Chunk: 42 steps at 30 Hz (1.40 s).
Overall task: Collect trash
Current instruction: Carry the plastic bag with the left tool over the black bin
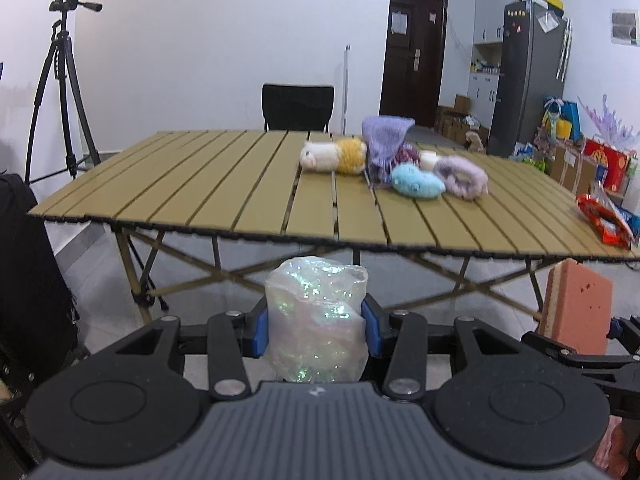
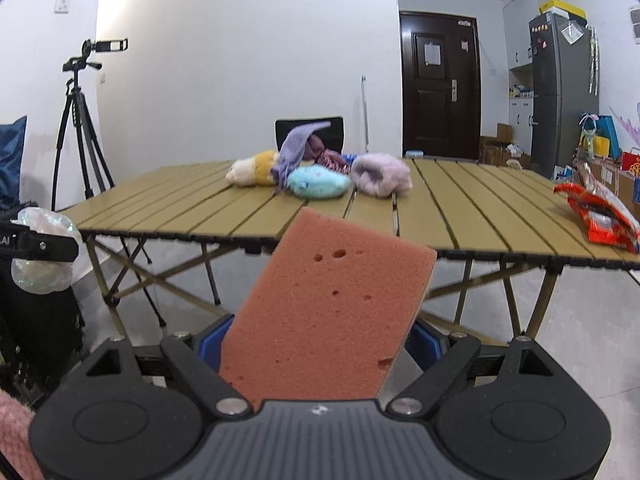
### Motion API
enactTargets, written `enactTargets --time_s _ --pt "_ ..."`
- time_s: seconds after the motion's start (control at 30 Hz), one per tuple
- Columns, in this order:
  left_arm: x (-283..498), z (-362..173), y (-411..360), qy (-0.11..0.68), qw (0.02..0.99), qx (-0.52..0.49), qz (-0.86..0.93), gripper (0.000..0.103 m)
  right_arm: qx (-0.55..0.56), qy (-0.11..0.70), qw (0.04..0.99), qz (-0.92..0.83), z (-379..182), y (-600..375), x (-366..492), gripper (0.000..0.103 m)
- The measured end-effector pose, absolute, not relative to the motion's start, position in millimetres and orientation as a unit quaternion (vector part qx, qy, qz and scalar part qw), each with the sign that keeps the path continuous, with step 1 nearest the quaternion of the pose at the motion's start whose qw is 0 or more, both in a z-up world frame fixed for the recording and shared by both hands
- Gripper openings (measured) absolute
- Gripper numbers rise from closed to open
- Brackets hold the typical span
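Observation:
My left gripper [image 1: 317, 330] is shut on a crumpled wad of shiny clear plastic wrap [image 1: 316, 320], held below and in front of the slatted folding table [image 1: 224, 204]. The same wad [image 2: 42, 250] shows at the left edge of the right wrist view. My right gripper [image 2: 316, 344] is shut on a pink sponge [image 2: 328, 312], which stands tilted between the blue pads. That sponge [image 1: 576, 304] also appears at the right in the left wrist view. A red snack wrapper [image 2: 600, 220] lies on the table's right end.
Plush toys and purple knitwear [image 1: 396, 160] lie in a heap mid-table. A black chair [image 1: 298, 108] stands behind it. A camera tripod [image 1: 60, 92] is at the left, a black bag [image 1: 28, 272] beside it. A grey fridge [image 1: 528, 76] and boxes are at the right.

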<state>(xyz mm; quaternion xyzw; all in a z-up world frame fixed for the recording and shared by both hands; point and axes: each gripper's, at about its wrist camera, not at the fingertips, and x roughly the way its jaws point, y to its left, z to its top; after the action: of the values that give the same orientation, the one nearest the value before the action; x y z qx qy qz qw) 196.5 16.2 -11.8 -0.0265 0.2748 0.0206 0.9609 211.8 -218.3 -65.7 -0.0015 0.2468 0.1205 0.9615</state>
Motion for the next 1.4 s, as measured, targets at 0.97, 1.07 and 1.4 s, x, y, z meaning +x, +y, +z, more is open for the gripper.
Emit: enactTargets --time_s 0.97,1.07,1.4 --pt "164 -72 34 0.372 0.927 -0.033 0.031 0.044 -0.004 0.357 0.928 0.106 -128 -221 181 0.088" --pt "172 -79 35 0.381 0.923 -0.035 0.032 0.044 -0.003 0.367 0.925 0.102 -135 -224 188 0.088" --pt "209 -99 23 0.418 0.908 -0.031 0.016 0.044 0.006 0.397 0.915 0.073 -157 -238 217 0.088"
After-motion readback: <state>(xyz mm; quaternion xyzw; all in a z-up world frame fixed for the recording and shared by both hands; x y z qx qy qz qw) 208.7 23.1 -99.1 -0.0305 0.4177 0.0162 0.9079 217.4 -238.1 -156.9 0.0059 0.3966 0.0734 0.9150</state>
